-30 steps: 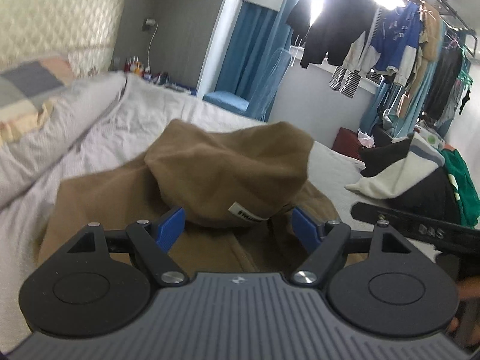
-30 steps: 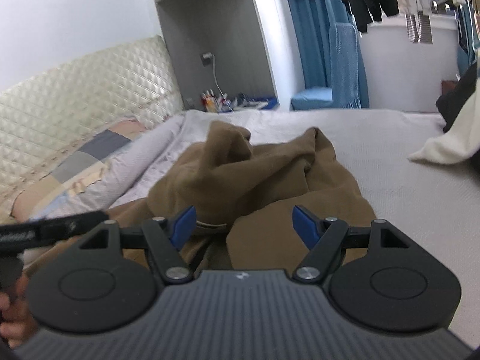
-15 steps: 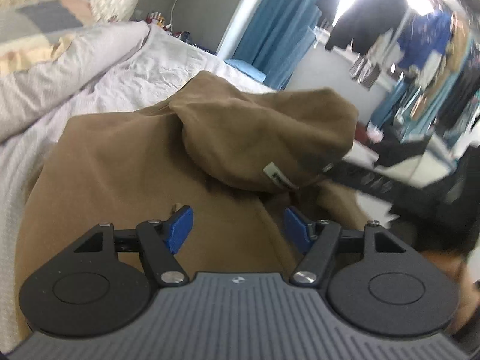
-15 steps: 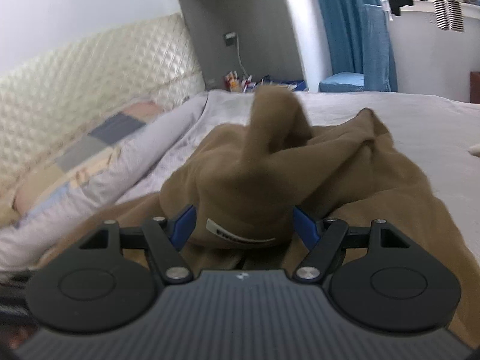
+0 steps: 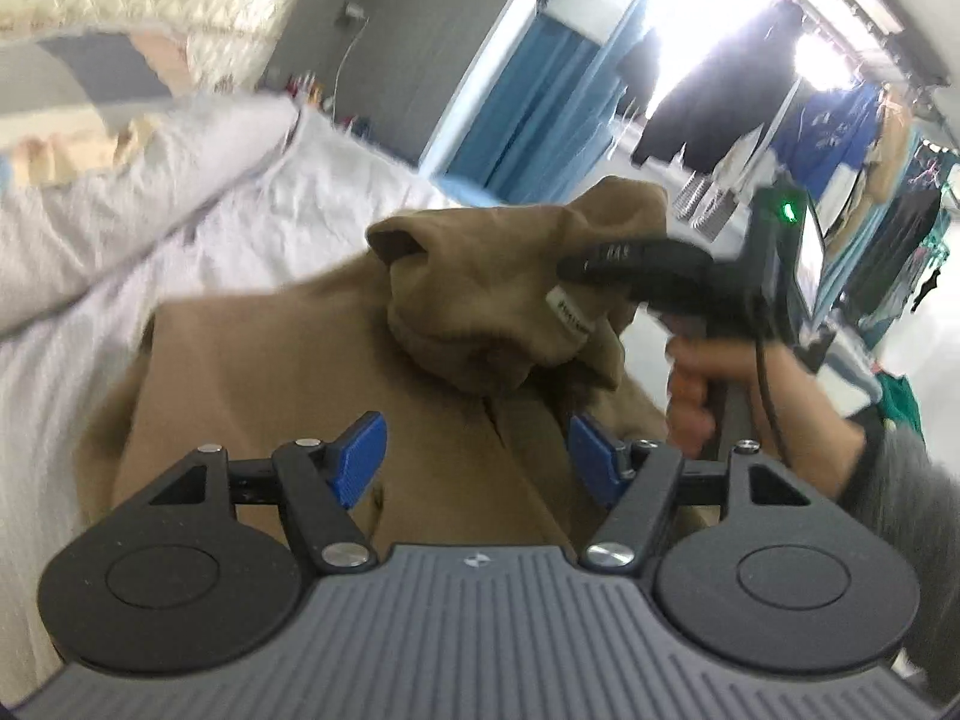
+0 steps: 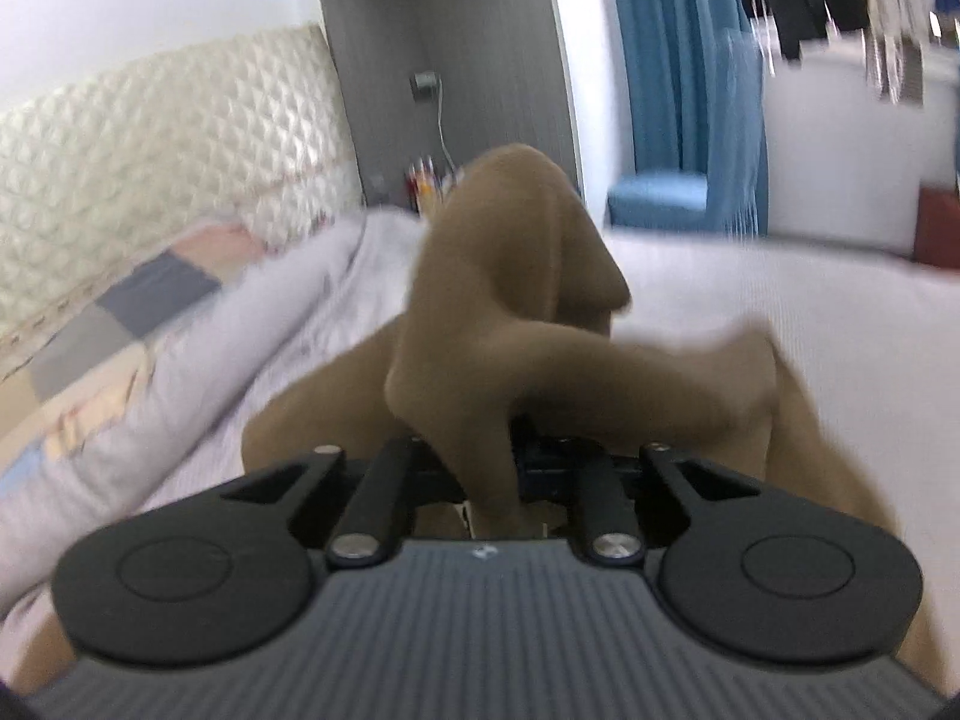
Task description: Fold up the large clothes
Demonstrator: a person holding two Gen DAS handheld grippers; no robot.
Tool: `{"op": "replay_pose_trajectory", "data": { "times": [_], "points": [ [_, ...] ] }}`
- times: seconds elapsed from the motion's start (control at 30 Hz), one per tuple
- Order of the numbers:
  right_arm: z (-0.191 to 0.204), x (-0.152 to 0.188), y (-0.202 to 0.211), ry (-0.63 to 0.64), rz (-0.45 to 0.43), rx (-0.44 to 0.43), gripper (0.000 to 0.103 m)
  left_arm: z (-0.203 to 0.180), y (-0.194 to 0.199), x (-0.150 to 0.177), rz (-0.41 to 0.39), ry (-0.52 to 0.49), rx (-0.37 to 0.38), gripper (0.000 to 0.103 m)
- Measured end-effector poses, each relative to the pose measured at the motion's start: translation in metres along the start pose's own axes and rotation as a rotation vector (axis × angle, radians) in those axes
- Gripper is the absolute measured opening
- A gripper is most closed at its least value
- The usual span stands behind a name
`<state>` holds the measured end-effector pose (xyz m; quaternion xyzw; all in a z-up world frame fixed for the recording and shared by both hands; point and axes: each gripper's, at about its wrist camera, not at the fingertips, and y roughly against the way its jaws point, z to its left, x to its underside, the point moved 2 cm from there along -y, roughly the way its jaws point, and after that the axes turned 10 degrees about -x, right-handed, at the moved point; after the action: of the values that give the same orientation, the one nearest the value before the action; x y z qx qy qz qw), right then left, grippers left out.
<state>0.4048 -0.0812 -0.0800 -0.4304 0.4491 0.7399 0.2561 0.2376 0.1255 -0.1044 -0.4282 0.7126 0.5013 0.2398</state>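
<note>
A large brown hooded garment (image 5: 288,396) lies spread on the bed, and its hood end (image 5: 498,276) with a white label (image 5: 567,318) is bunched up. My left gripper (image 5: 477,456) hovers open just above the garment's flat body, with nothing between its blue pads (image 5: 360,456). My right gripper (image 6: 489,468) is closing its jaws on a fold of the brown garment (image 6: 510,276), which rises in a twisted peak from between them. In the left wrist view the right gripper (image 5: 579,267) pinches the hood from the right, held by a hand (image 5: 690,384).
A rolled lilac quilt (image 5: 120,192) and patchwork pillow lie along the left, below a quilted headboard (image 6: 150,168). Pale bed sheet (image 6: 780,300) stretches to the right. A blue chair (image 6: 660,204) and a rail of hanging clothes (image 5: 810,120) stand beyond the bed.
My right gripper moved in over the hood and its jaws went from wide apart to closed on the fabric, pulling it up. My left gripper came lower and closer over the garment's body.
</note>
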Motion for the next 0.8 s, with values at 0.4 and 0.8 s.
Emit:
{"op": "replay_pose_trajectory", "data": {
  "times": [0.4, 0.8],
  "points": [
    [-0.026, -0.141, -0.124, 0.121, -0.086, 0.233, 0.012, 0.009, -0.048, 0.009, 0.051, 0.022, 0.023, 0.073],
    [-0.091, -0.112, -0.26, 0.105, -0.045, 0.29, 0.013, 0.023, -0.08, 0.022, 0.12, 0.061, 0.045, 0.073]
  ]
}}
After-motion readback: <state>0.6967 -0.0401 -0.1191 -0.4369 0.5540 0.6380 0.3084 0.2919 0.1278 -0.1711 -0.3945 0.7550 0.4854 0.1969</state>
